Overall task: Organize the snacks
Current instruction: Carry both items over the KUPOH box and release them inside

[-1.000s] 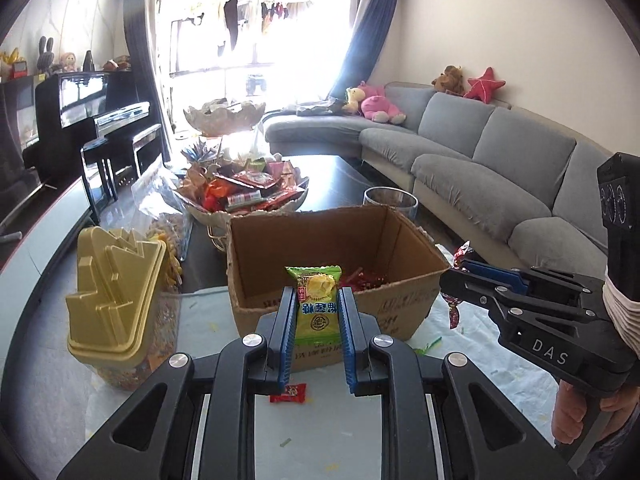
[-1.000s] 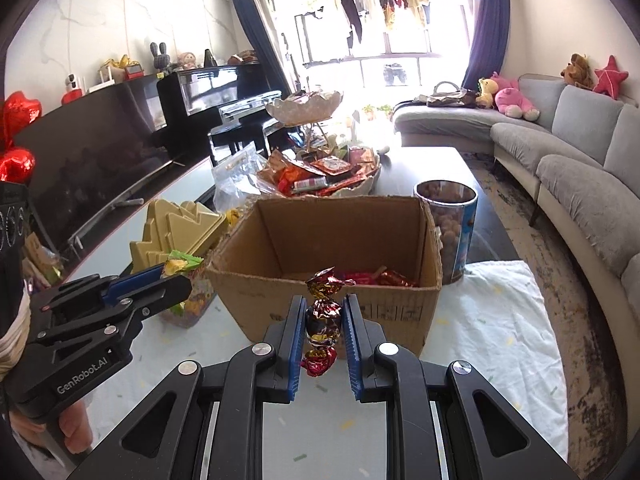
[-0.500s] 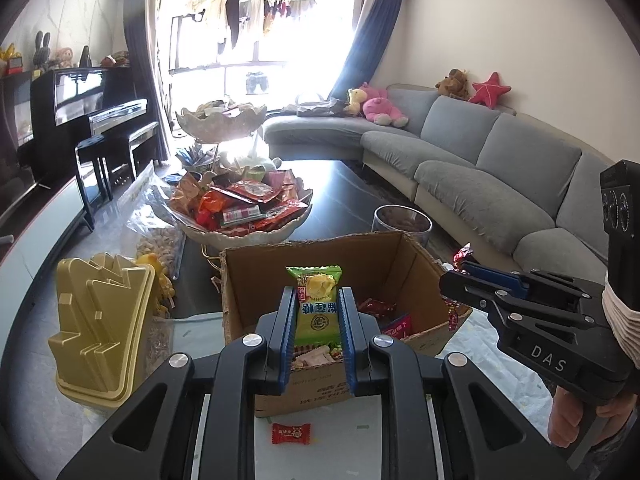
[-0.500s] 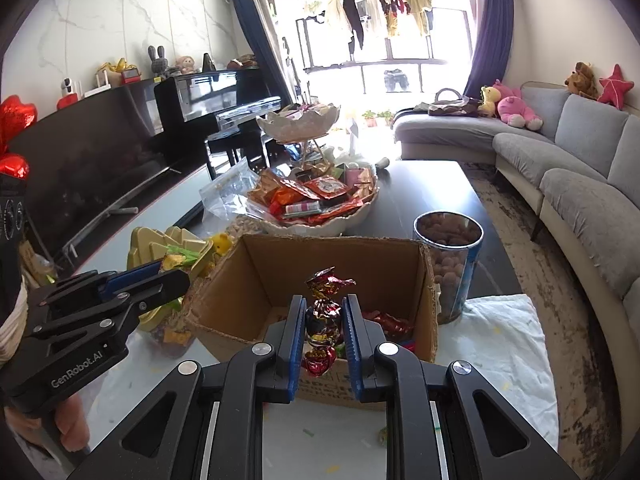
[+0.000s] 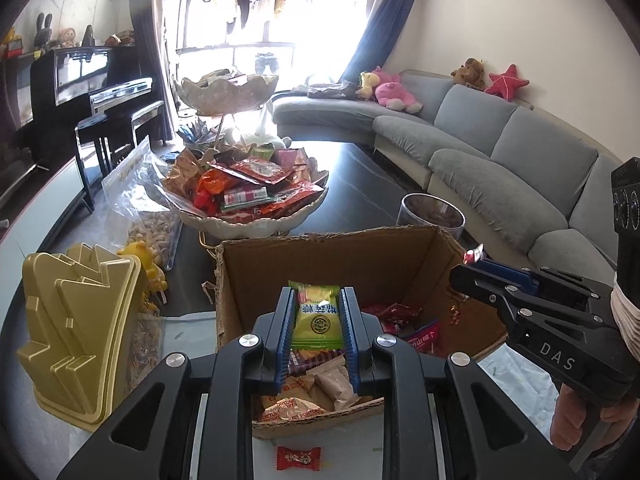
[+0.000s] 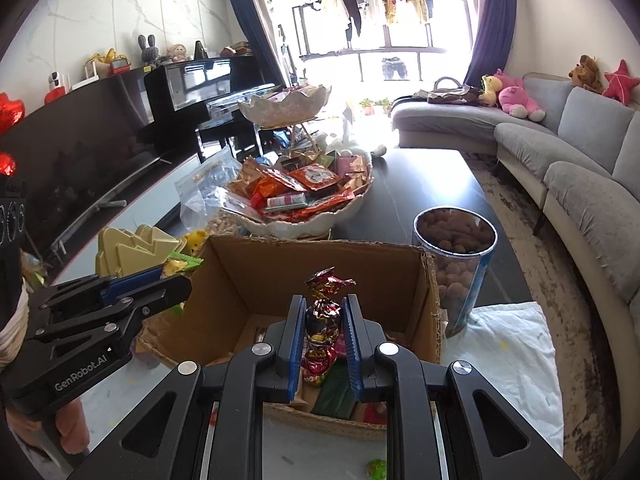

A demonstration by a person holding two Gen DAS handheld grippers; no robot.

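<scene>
An open cardboard box [image 5: 360, 256] [image 6: 280, 268] stands on the table with several wrapped snacks inside. My left gripper [image 5: 318, 312] is shut on a green and yellow candy packet [image 5: 318, 318] and holds it above the box's near side. My right gripper [image 6: 323, 318] is shut on a red and gold foil-wrapped candy [image 6: 322, 320], also above the box's near side. Each gripper shows in the other's view: the right gripper [image 5: 472, 270] at the box's right edge, the left gripper [image 6: 176, 276] at its left edge.
A white tiered bowl [image 5: 256, 224] [image 6: 320, 220] heaped with snack packets stands behind the box. A gold castle-shaped lid [image 5: 76, 328] covers a container on the left. A clear tub of nuts [image 6: 456, 256] stands right of the box. A red candy [image 5: 298, 458] lies on the table.
Both grippers have risen and moved forward over the box with their candies held, so the box's inside now shows below them.
</scene>
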